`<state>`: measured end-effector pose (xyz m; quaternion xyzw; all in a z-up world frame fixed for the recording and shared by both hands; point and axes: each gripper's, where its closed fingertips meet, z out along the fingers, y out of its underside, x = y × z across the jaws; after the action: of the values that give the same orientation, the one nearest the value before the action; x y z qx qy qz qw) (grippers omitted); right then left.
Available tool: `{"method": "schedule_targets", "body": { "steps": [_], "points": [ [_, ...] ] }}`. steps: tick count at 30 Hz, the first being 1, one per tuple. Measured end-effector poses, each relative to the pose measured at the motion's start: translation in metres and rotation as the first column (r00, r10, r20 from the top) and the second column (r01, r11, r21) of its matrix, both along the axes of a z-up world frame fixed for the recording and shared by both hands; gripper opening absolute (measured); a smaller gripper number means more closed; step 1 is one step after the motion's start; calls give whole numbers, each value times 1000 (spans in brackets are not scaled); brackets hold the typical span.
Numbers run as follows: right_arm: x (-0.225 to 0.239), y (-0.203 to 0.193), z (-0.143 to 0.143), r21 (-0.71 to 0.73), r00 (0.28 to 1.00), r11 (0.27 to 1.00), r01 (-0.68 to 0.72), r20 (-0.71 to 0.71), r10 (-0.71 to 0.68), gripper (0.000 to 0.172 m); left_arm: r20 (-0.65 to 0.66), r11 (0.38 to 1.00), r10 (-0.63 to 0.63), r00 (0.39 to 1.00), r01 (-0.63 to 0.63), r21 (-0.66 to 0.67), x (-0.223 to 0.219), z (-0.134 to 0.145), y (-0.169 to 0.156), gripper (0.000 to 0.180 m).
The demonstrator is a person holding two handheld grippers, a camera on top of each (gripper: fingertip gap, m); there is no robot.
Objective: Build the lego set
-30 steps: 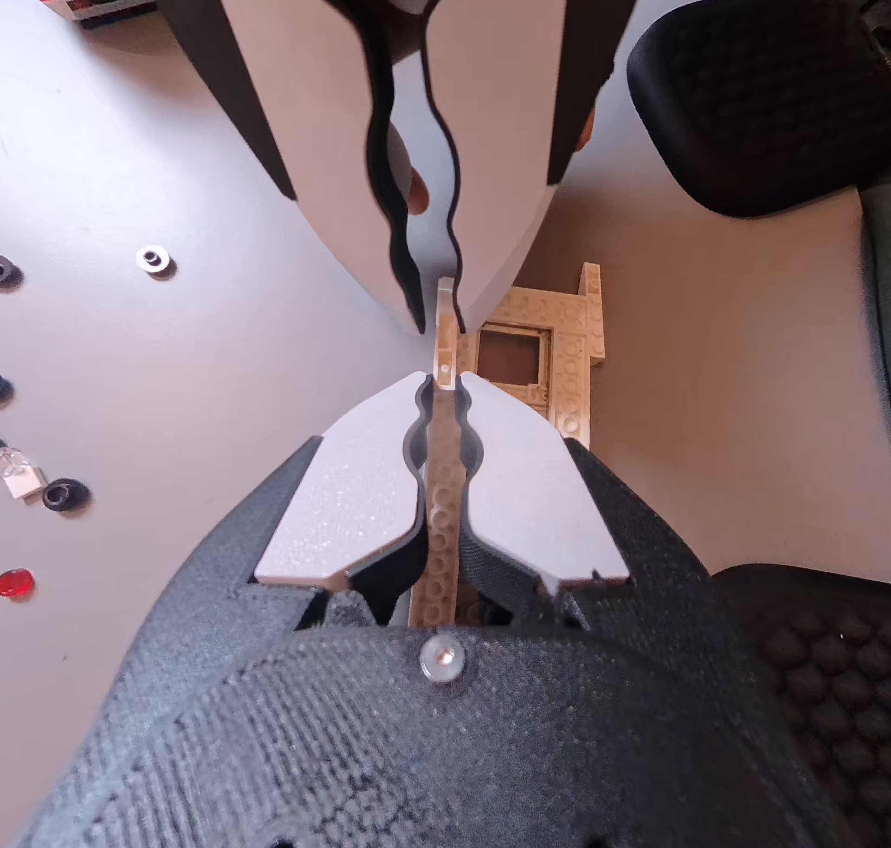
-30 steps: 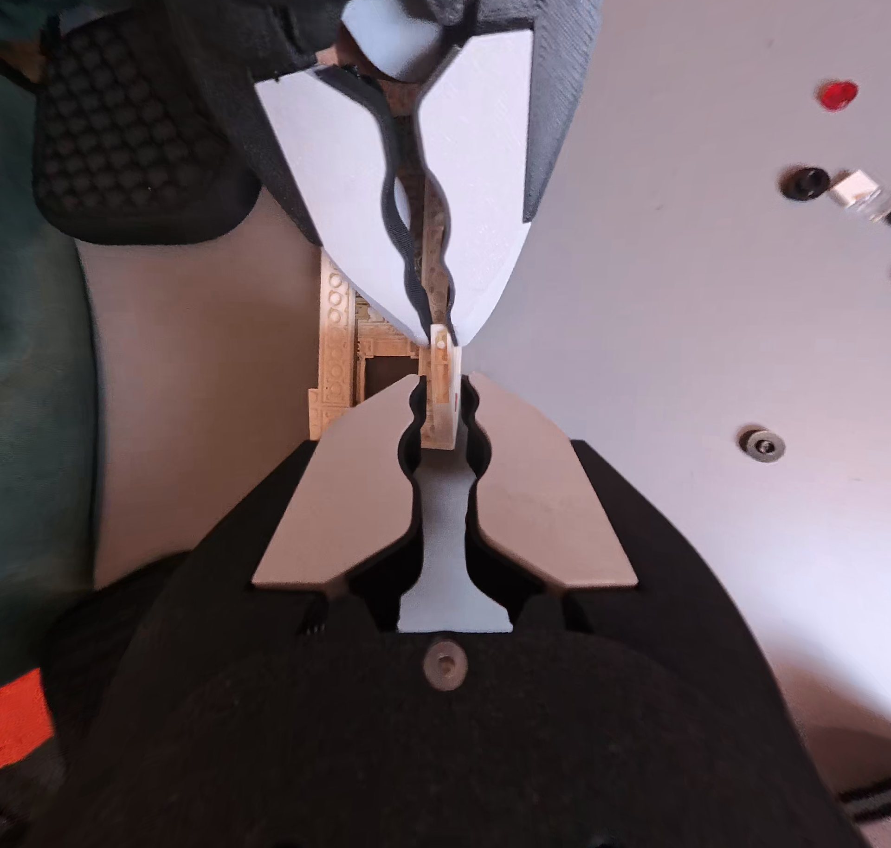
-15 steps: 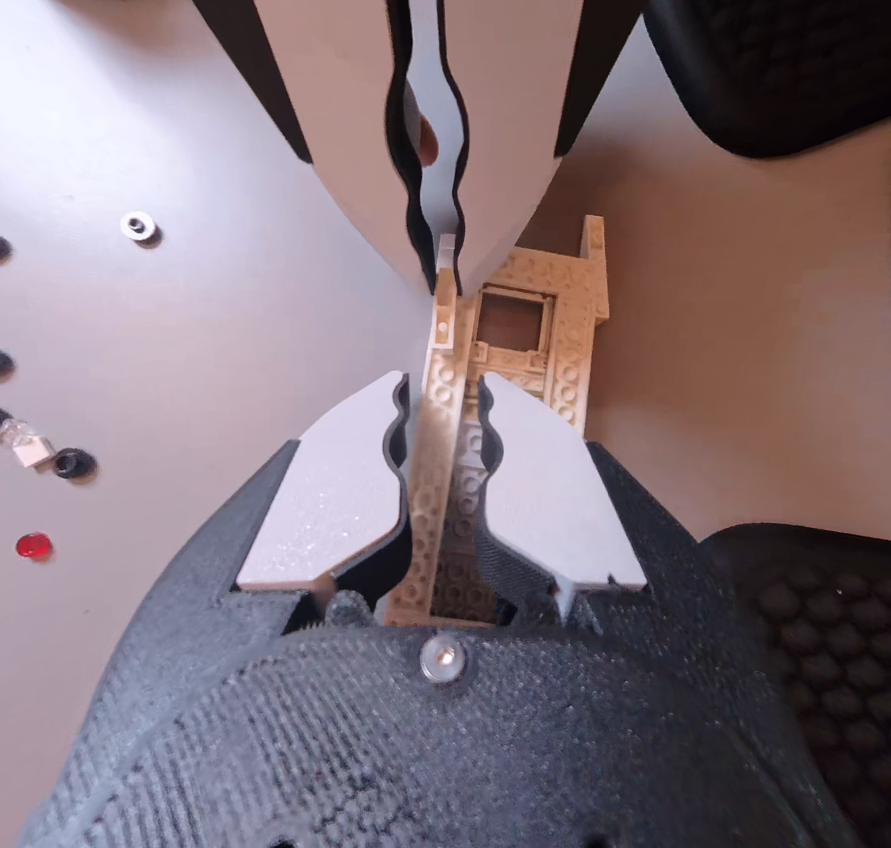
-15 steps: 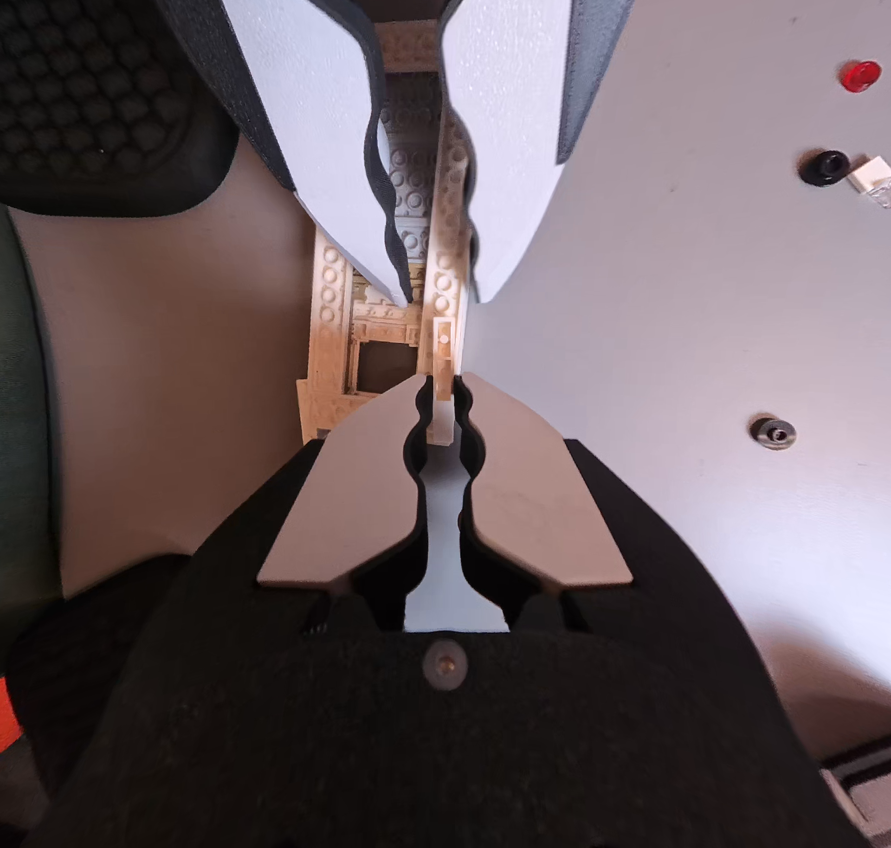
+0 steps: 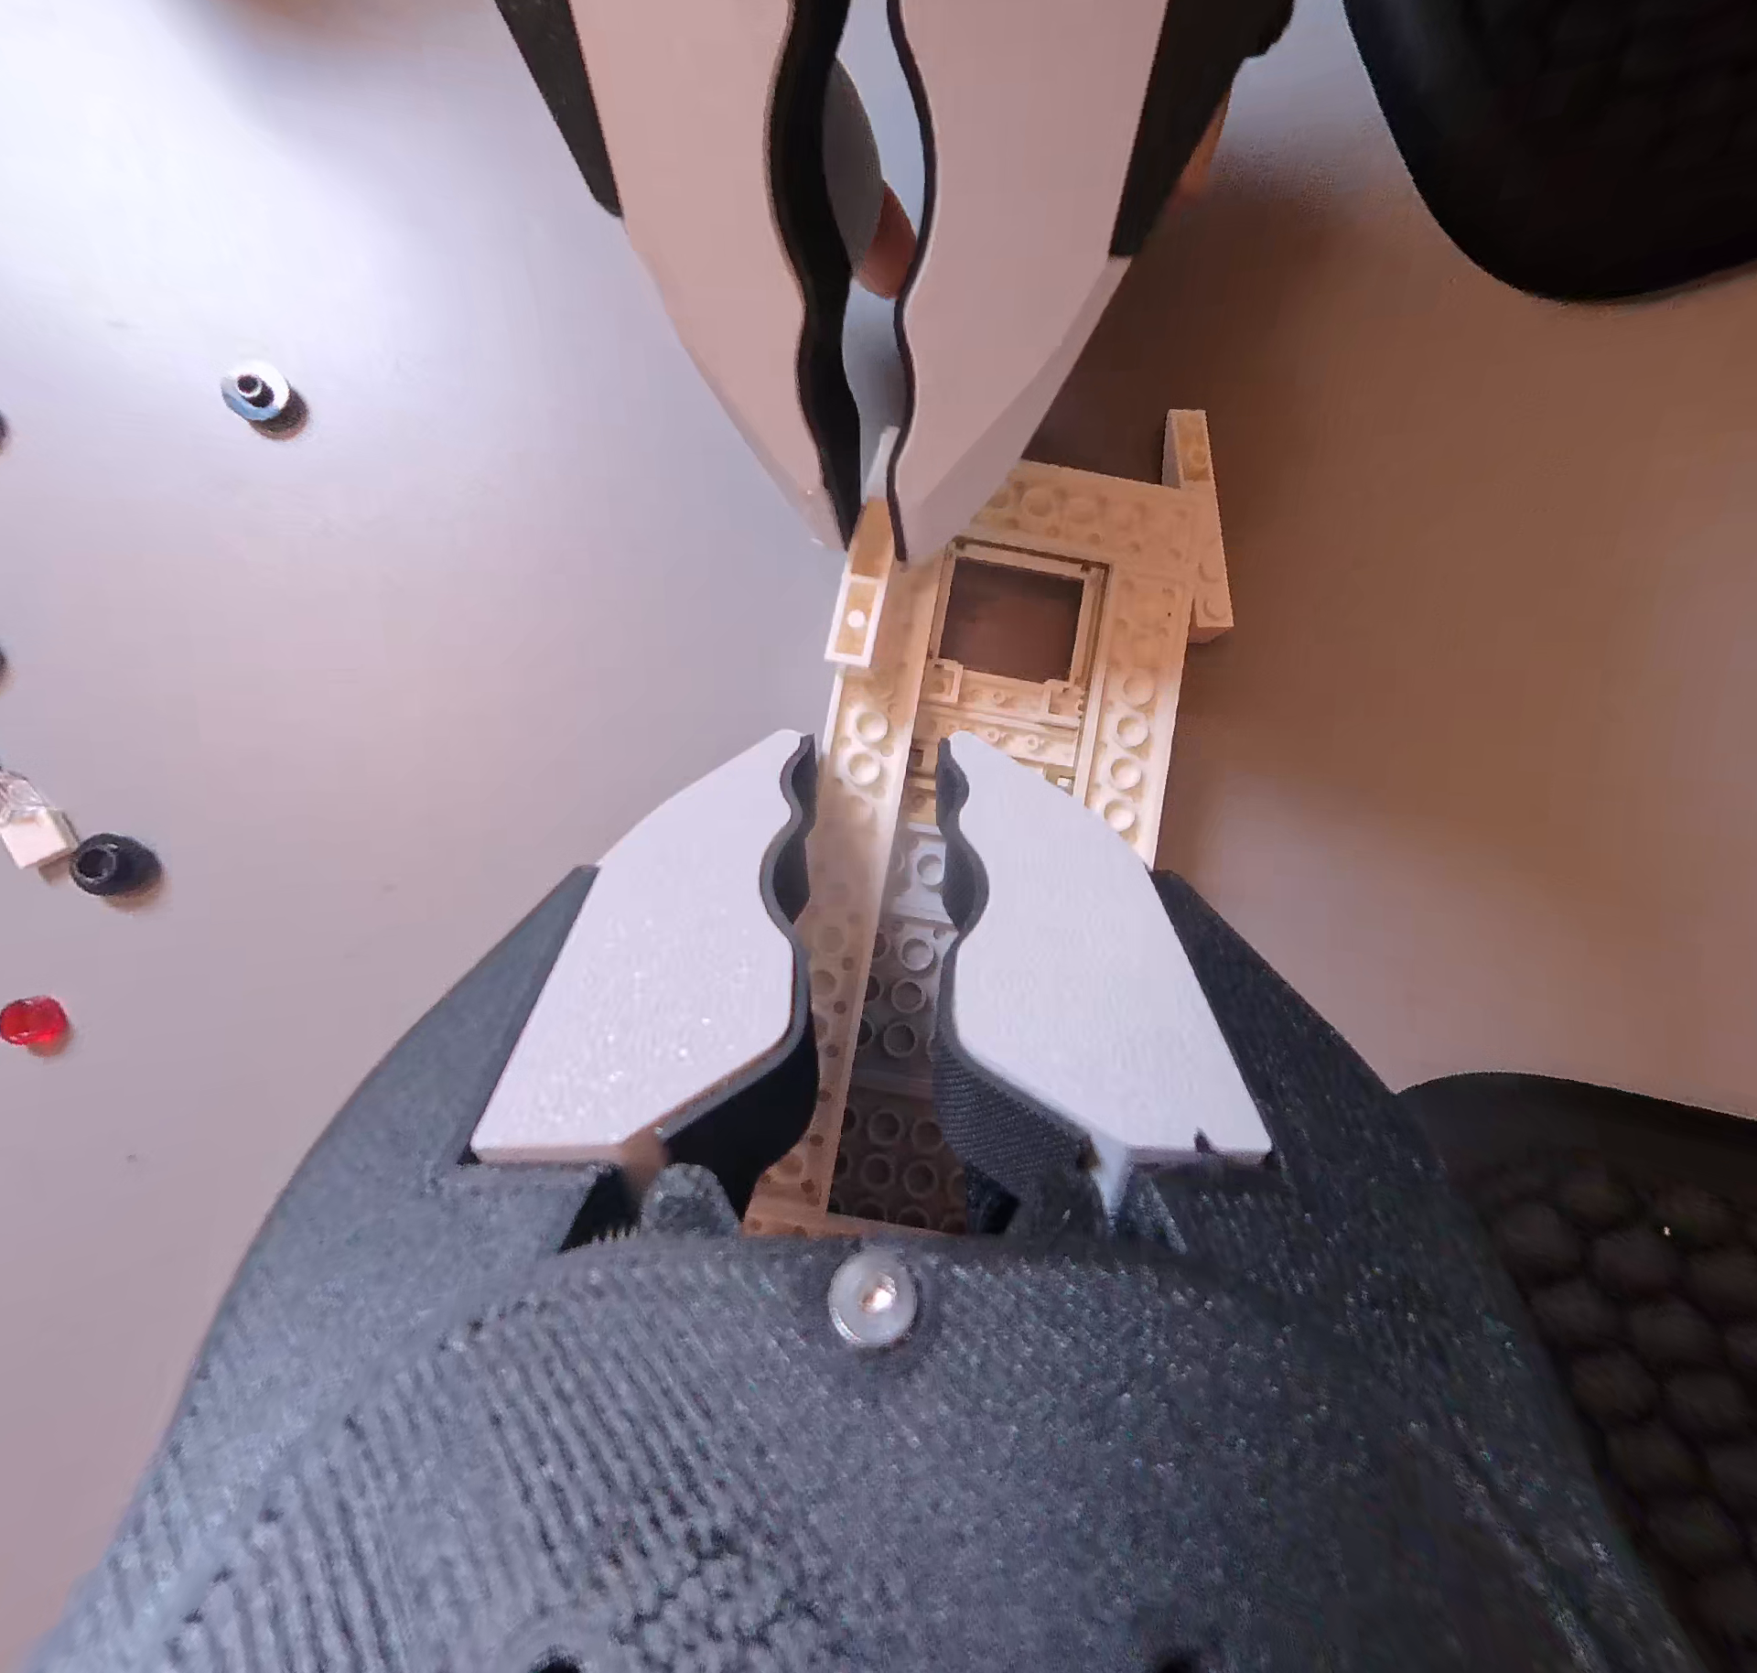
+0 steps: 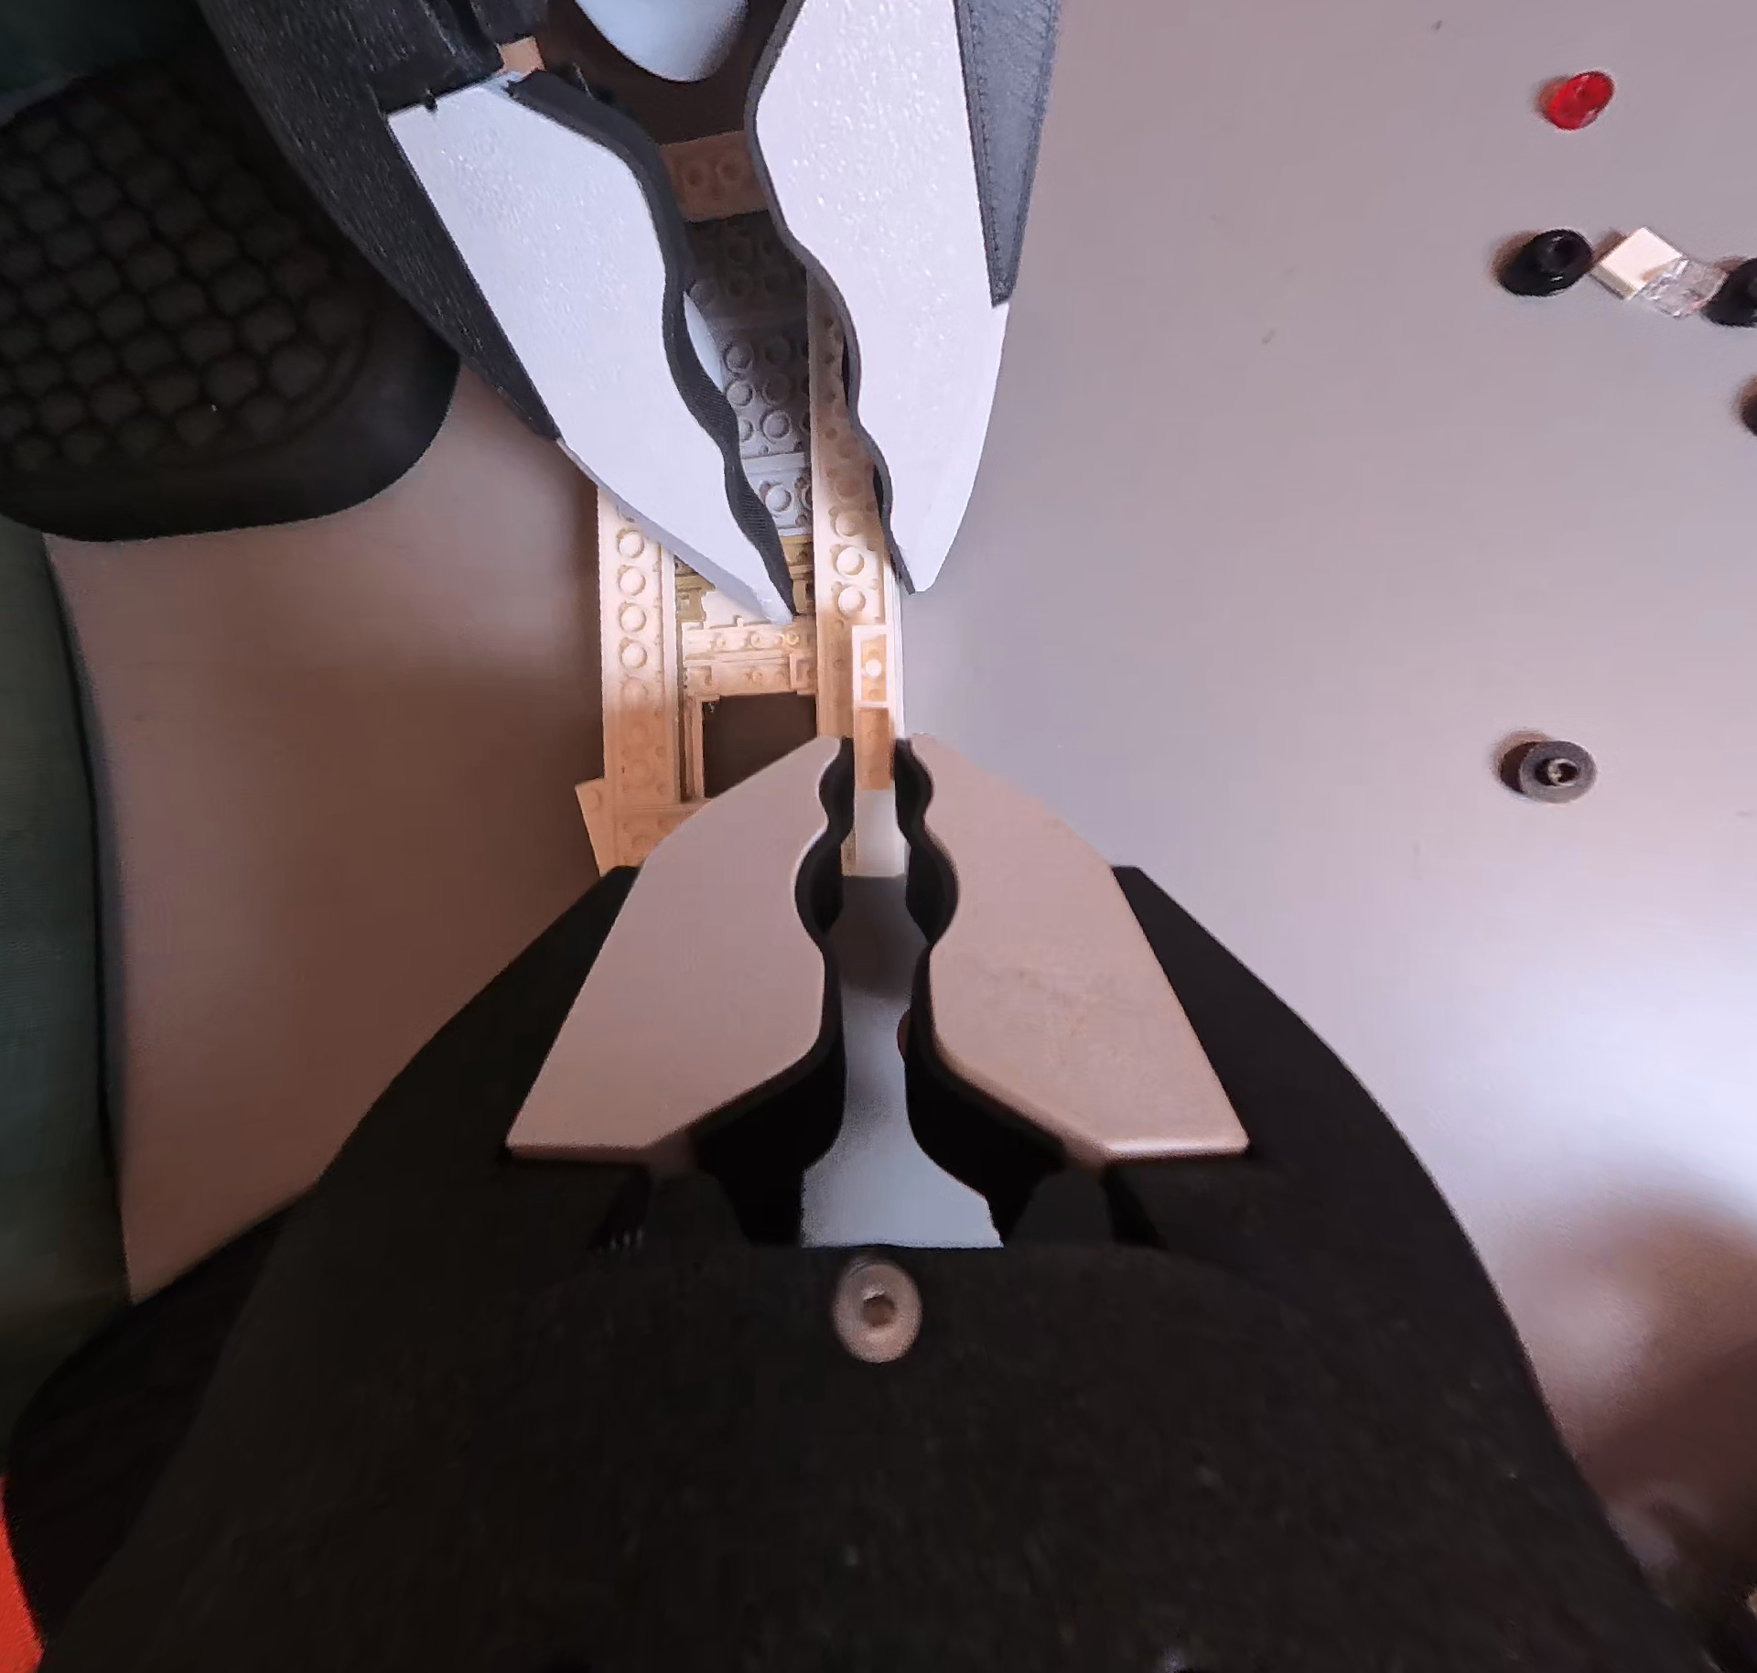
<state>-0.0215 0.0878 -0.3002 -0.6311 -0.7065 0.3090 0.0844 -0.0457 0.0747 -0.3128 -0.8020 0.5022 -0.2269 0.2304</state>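
Between the parted fingers of the left gripper, a side rail of the tan brick frame, left pad alongside, right pad clear. At the frame's far corner, right gripper clamped on a small tan piece. Beyond, loose studs on the grey table.

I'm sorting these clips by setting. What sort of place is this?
Probably a desk used for toy-brick building: a plain grey tabletop, a tan brick assembly, loose small brick pieces, and a black mesh chair alongside.
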Motion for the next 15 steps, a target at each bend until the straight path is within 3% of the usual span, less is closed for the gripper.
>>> {"method": "schedule_targets", "body": {
  "steps": [11, 15],
  "points": [
    [1, 0, -2, 10, 1000, 1000, 15, 3, -16, 8, -8, 999, -20, 1000, 20, 28, 0, 0, 0, 24],
    [2, 0, -3, 94, 999, 996, 7, 31, -10, 8, -18, 999, -19, 1000, 19, 34, 0, 0, 0, 24]
  ]
}}
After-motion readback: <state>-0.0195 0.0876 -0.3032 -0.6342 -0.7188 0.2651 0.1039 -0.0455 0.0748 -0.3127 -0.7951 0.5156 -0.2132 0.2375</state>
